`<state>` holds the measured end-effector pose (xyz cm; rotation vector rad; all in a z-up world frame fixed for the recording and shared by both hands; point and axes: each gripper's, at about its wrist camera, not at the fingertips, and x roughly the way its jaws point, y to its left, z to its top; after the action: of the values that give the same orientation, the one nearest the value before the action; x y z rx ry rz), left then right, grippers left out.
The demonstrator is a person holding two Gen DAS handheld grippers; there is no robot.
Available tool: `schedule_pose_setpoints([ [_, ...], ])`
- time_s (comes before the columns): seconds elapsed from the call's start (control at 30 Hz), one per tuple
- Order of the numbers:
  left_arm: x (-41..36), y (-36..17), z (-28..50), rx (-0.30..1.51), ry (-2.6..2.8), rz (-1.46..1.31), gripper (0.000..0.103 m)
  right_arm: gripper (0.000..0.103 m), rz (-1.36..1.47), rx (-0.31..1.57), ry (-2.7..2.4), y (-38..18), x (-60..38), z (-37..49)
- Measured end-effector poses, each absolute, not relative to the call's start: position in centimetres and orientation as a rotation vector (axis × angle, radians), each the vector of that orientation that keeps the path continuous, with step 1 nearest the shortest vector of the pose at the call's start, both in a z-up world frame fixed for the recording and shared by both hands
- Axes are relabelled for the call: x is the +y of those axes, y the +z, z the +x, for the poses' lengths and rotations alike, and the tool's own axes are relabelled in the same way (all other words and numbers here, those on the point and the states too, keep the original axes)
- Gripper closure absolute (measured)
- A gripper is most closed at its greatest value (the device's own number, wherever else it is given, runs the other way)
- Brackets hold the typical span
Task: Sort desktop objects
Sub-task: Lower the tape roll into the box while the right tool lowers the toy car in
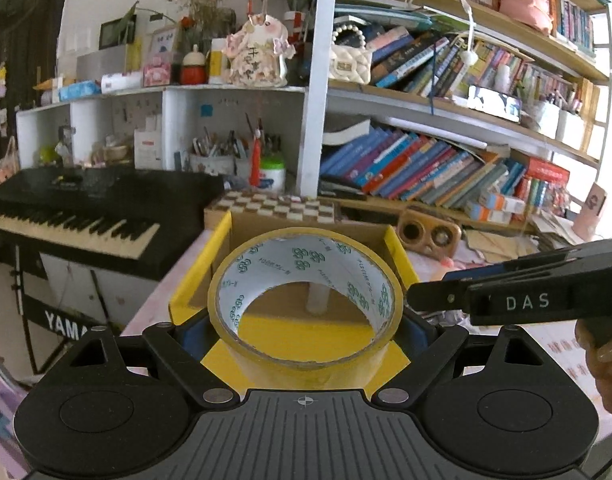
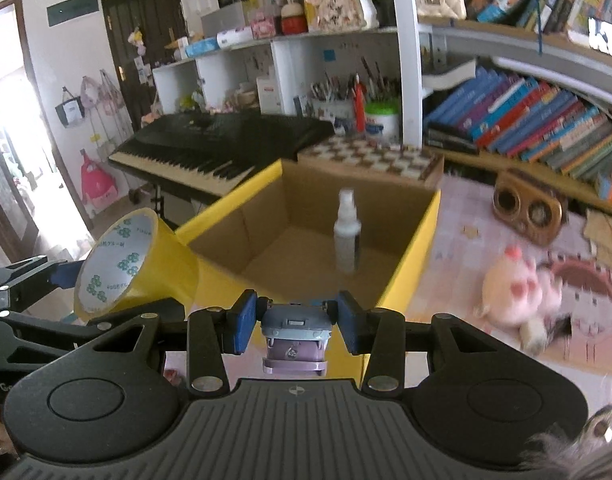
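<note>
My left gripper (image 1: 306,328) is shut on a wide roll of yellow tape (image 1: 306,256), its blue pads pressing the roll's two sides. It hangs over the near left corner of an open yellow cardboard box (image 1: 197,276). In the right wrist view, the same tape roll (image 2: 117,264) shows at the left by the box (image 2: 410,252). My right gripper (image 2: 295,318) is shut on a small grey and purple toy car (image 2: 293,350), just before the box's near wall. A white spray bottle (image 2: 346,236) stands upright inside the box.
A pink plush toy (image 2: 518,292) lies on the patterned tabletop right of the box. A wooden speaker (image 2: 526,208) and a checkered board box (image 2: 370,156) sit behind it. A black keyboard (image 2: 209,144) stands to the left, crowded bookshelves (image 1: 446,168) behind.
</note>
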<state>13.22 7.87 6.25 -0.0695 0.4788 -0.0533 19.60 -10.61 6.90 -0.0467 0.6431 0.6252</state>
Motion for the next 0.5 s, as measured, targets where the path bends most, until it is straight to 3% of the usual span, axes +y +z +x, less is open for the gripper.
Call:
schedule_pose_setpoints([
  [0.5, 7.5, 4.4, 21.2, 0.562, -0.005, 0.012, 0.012, 0.063, -0.134, 0.616, 0.67, 6.1, -8.5, 28.5],
])
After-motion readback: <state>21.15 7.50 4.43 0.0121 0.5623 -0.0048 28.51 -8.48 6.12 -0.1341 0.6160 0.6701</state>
